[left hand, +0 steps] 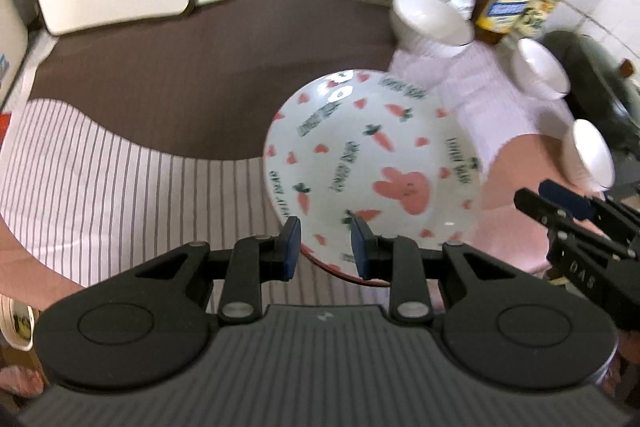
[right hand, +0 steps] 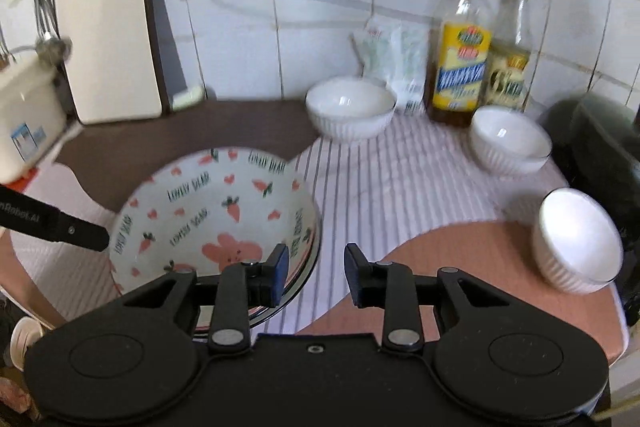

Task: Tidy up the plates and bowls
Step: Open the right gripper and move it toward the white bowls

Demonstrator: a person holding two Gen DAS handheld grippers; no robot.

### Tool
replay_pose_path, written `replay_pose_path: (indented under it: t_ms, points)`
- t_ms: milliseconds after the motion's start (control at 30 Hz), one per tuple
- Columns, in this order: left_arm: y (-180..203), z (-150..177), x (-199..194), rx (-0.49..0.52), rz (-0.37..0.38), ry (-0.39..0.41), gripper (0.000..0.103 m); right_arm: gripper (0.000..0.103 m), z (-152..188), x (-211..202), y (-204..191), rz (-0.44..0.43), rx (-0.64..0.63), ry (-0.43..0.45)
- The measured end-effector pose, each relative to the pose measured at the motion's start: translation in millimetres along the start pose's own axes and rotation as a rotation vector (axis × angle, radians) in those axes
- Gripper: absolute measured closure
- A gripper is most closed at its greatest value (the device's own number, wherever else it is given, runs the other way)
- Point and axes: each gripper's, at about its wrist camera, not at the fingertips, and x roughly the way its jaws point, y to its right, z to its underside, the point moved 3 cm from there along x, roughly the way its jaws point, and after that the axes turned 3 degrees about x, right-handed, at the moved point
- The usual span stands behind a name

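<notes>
Flanking patterned bowl [left hand: 372, 163] rim — left gripper [left hand: 325, 242], parted.

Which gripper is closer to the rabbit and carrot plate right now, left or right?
Left. The left gripper is open with its fingers straddling the near rim of the rabbit plate. The right gripper is also open, just off the plate's right edge, over the striped mat.

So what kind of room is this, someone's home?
Most likely a home kitchen counter: white tiled wall, oil bottles at the back, and white bowls plus a carrot-print plate on a striped mat.
</notes>
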Motion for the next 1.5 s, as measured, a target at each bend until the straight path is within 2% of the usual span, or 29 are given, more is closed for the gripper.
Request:
replay_pose_path:
  t_ms: [100, 267, 467, 633, 767, 867, 967, 1133, 1200, 1300, 1500]
  points:
    - [16, 0, -20, 0.036, 0.007, 0.034, 0.072, 0.067, -3, -23, 12, 0.057, -0.012, 0.069]
    - [49, -1, -48, 0.104, 0.035, 0.080, 0.066, 0.067, -5, -61, 34, 0.056, -0.007, 0.149]
    - [88, -2, -68, 0.177, 0.064, 0.139, 0.060, 0.055, 0, -97, 58, 0.036, -0.047, 0.227]
    - [122, 2, -62, 0.205, 0.109, 0.146, 0.054, 0.043, 13, -106, 78, 0.042, -0.094, 0.260]
    - [145, 7, -46, 0.215, 0.142, 0.122, 0.050, 0.033, 26, -101, 96, 0.055, -0.079, 0.272]
    - [165, 9, -41, 0.237, 0.205, 0.142, 0.035, 0.027, 33, -99, 111, 0.058, -0.042, 0.298]
    - [184, 8, -34, 0.256, 0.238, 0.171, 0.030, 0.011, 39, -98, 124, 0.071, -0.013, 0.331]
    - [217, -3, -9, 0.286, 0.269, 0.167, 0.026, 0.010, 51, -77, 150, 0.115, 0.035, 0.332]
    - [230, -8, 3, 0.290, 0.290, 0.179, 0.020, 0.007, 57, -65, 161, 0.146, 0.056, 0.333]
    - [245, -16, 23, 0.293, 0.298, 0.196, 0.018, 0.006, 65, -42, 178, 0.191, 0.071, 0.328]
    - [269, -28, 72, 0.271, 0.310, 0.193, 0.016, 0.006, 71, 1, 203, 0.198, 0.085, 0.292]
